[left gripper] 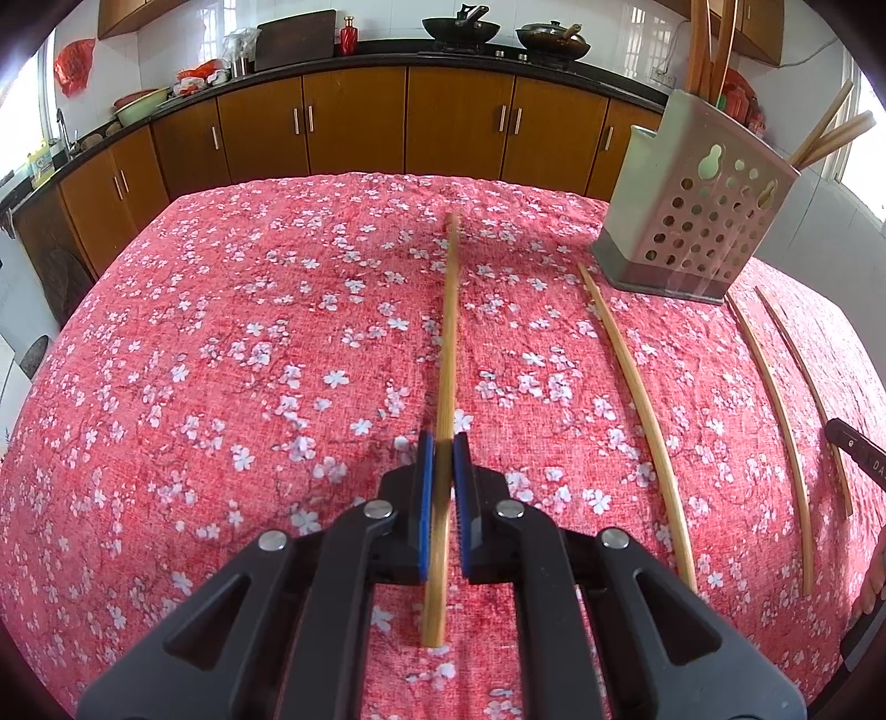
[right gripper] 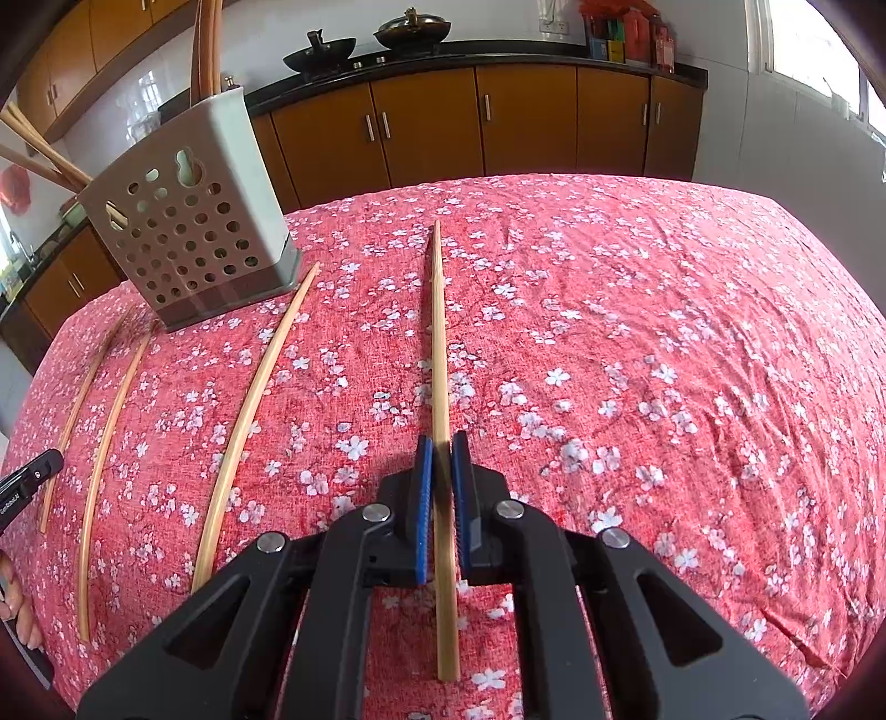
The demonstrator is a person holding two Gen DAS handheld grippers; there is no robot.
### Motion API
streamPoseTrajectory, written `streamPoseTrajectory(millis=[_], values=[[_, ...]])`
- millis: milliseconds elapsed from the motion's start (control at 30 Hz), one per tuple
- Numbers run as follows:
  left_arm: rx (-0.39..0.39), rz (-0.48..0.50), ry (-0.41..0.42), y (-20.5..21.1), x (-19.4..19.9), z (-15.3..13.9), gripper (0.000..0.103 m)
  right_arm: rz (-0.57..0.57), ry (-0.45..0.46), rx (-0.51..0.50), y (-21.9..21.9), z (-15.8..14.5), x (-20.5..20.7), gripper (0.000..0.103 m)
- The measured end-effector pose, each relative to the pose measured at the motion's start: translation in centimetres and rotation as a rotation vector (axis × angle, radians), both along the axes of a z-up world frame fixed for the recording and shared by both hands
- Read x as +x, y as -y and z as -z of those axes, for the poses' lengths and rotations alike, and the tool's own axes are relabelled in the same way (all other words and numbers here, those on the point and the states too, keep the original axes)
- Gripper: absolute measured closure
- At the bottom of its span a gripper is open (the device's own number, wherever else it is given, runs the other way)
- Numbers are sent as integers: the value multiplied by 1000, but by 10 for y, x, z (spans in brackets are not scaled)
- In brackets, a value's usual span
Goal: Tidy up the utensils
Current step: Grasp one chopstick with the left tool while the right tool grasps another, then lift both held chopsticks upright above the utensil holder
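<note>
My left gripper [left gripper: 443, 443] is shut on a bamboo chopstick [left gripper: 447, 343] that points forward over the red flowered tablecloth [left gripper: 249, 332]; its far end looks blurred. My right gripper [right gripper: 442, 443] is shut on another chopstick [right gripper: 439, 332], also pointing forward. A grey perforated utensil holder [left gripper: 698, 221] with several chopsticks in it stands at the right in the left wrist view and at the left in the right wrist view [right gripper: 188, 238]. Three loose chopsticks lie on the cloth beside it [left gripper: 637, 399] [right gripper: 243, 421].
Wooden kitchen cabinets [left gripper: 354, 122] and a dark counter with woks [left gripper: 459, 27] run behind the table. The other gripper's tip shows at each view's edge [left gripper: 853, 443] [right gripper: 27, 476].
</note>
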State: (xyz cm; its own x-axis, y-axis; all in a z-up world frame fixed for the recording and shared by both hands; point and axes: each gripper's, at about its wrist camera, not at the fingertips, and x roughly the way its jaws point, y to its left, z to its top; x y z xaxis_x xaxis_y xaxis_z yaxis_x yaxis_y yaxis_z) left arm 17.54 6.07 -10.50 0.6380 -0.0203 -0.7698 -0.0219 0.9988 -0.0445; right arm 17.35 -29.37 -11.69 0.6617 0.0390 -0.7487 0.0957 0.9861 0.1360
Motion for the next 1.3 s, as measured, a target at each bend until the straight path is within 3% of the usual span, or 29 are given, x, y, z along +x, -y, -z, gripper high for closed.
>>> streamPoseTrajectory(millis=[100,233,633,900,1300], values=[[7,7,-8,2,0,-1,95,-13,3,-23,-3,-2,0,95],[-15,11,17,0,-5,-10,95,-4,79,-26,2,-24,-12,95],[-37,30,168,2,-19,-69,95,-1,212,-28,8,-70,-22,95],[-94,15,307,-5,-28,-126,95,7,371,18,14,-115,-29,95],[-106,39,410,1,-34,-177,95,-47,502,69,0,-169,-32,95]])
